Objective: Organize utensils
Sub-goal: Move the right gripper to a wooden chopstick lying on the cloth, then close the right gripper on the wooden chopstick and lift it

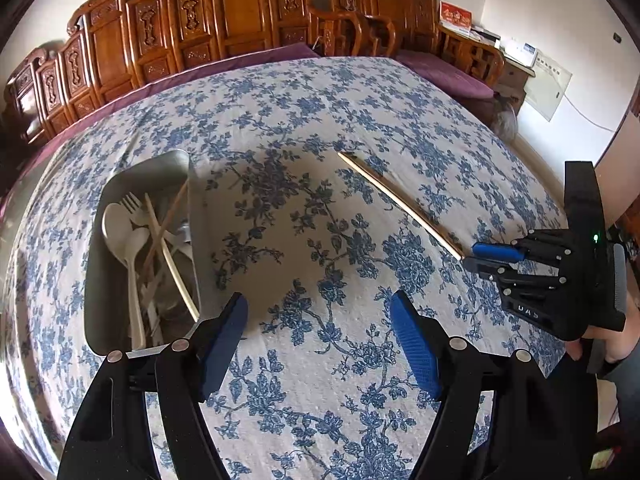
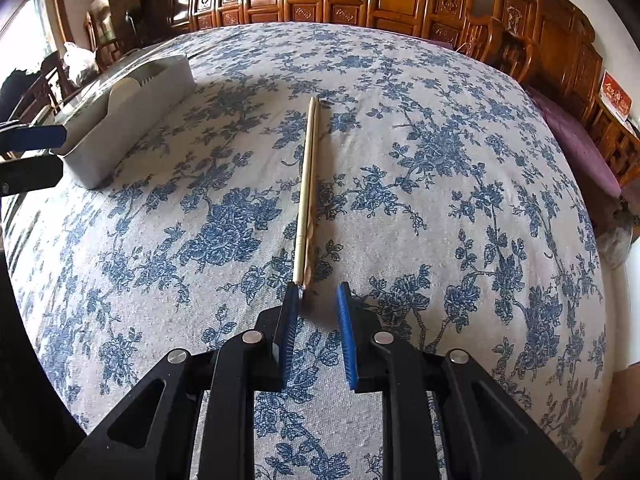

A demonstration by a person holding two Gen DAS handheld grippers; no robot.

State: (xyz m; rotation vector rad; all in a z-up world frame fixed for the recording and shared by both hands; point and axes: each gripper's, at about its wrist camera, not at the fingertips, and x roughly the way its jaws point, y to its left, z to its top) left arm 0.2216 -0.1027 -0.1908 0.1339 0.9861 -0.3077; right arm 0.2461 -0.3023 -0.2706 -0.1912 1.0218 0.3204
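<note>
- A pair of chopsticks [image 2: 307, 188] lies loose on the worktop [image 2: 460, 208], which is covered with a cloth of blue flowers. The two sticks lie side by side and touch each other, well apart from the metal tray [image 1: 132, 184].
- The right gripper [image 2: 318, 300] is low over the cloth, just at the near end of the chopsticks. Its fingers [image 2: 347, 340] are a little spread, and the stick ends seem to be at the mouth of the gap, close to the left finger. I judge that it is lined along the sticks in order to take both together by the end; nothing is pinched yet.
- The left gripper [image 1: 320, 344] hangs beside the tray with its fingers [image 1: 416, 348] spread wide and holding nothing, probably waiting.
- The tray already holds a white spoon [image 1: 120, 236], a white fork [image 1: 134, 204] and other chopsticks [image 1: 168, 220] laid crosswise, so it seems to be the place for collecting.
- Writing: the body of the right gripper carries small pale letters in the left view, like "UAS", but I cannot read them surely. A red sign [image 1: 455, 14] on the far furniture has gold characters, too small to read.
</note>
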